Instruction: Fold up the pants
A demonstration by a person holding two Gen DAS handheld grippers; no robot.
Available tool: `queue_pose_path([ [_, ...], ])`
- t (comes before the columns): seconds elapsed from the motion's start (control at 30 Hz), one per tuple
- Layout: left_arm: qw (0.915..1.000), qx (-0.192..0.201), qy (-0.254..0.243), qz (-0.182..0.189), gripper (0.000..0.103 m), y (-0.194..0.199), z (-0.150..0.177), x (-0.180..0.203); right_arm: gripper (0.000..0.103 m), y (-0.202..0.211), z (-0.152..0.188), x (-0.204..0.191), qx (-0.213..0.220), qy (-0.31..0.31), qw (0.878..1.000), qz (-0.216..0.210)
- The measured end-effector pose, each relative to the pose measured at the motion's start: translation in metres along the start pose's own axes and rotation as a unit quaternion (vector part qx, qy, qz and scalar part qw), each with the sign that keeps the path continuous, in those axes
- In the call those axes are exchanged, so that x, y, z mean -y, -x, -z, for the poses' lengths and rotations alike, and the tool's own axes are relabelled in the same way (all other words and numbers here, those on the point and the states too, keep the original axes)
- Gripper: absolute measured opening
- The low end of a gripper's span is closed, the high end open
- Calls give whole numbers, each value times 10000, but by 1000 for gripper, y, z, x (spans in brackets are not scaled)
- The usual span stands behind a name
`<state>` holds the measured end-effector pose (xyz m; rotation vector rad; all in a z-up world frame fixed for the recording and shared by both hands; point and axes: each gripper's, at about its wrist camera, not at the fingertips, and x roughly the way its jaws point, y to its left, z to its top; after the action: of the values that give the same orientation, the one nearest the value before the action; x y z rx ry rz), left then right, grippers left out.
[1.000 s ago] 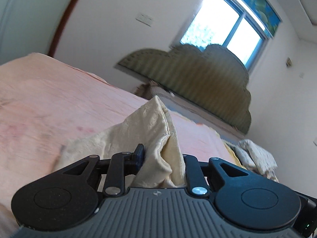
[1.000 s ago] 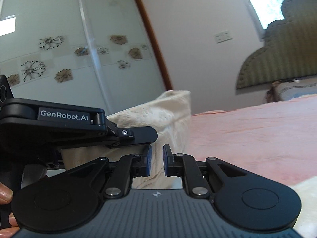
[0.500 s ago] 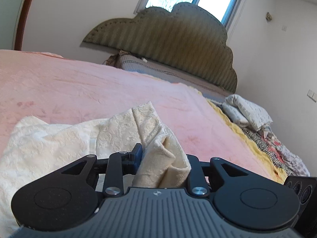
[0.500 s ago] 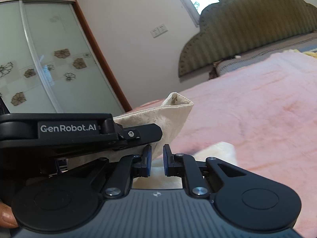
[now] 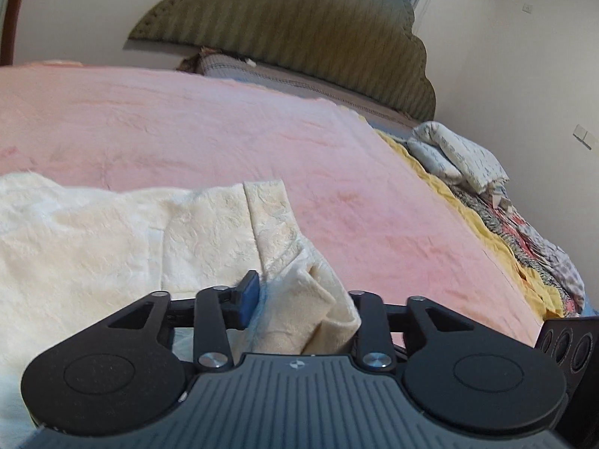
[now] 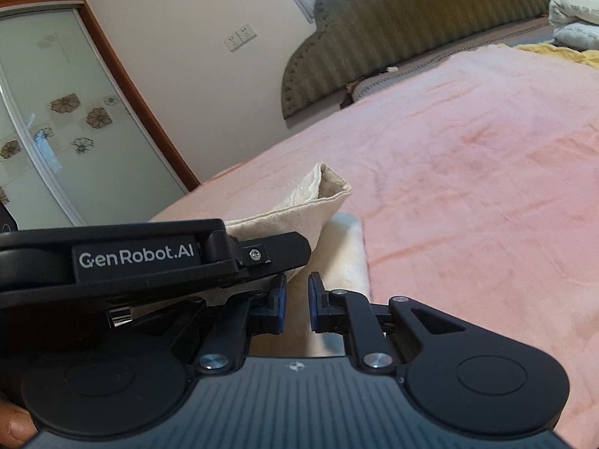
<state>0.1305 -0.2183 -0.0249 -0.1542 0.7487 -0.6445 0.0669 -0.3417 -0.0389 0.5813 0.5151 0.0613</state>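
Cream textured pants (image 5: 112, 247) lie spread on the pink blanket, with a folded edge bunched up between the fingers of my left gripper (image 5: 303, 295). Its jaws are opening; the blue left pad (image 5: 249, 295) shows bare beside the cloth. In the right wrist view a raised corner of the pants (image 6: 322, 202) stands above the bed. My right gripper (image 6: 297, 299) is shut on the cream cloth, which runs between its narrow blue pads. The left gripper's black housing (image 6: 149, 258) crosses just left of them.
The pink blanket (image 5: 224, 131) covers a wide bed with a green padded headboard (image 5: 292, 26). Piled bedding (image 5: 456, 153) lies along the right side. A wardrobe with flowered sliding doors (image 6: 56, 131) stands left. A fingertip (image 6: 15, 426) shows at the bottom corner.
Both grippers came down toward the bed, and the pants went from hanging lifted to lying on the blanket. The left jaws have spread wider around the cloth; the right jaws look unchanged.
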Motion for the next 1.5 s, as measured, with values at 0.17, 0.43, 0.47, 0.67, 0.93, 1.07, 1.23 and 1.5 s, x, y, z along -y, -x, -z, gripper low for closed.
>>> queue_pose_path([
  [0.17,9982,-351,128,473,57,3,-2,-10,12,9,10,14,-164,12,9997,172],
  [0.43,9977,423,-107,525,90,68,-41,-49,13,57,-9,20,537,492,9876,1390],
  [0.47,9981,568,-128,184,90,73,-47,-59,13,59,-15,13,618,600,9872,1345],
  [0.67,9957,46,-15,-921,88,54,-55,-123,17,11,-28,-60,44,2053,9763,691],
  [0.93,9919,-35,-676,-1072,80,54,-28,-133,34,-25,1,-62,-698,2255,9693,687],
  [1.07,9961,35,-607,-644,81,86,-14,-131,38,13,0,-69,-521,2140,9754,46],
  [1.23,9915,-255,-944,-855,80,72,27,-134,54,-1,23,-56,-924,2275,9693,136],
  [1.5,9896,434,-1194,-678,81,107,21,-123,55,28,20,-55,-465,2009,9783,-185],
])
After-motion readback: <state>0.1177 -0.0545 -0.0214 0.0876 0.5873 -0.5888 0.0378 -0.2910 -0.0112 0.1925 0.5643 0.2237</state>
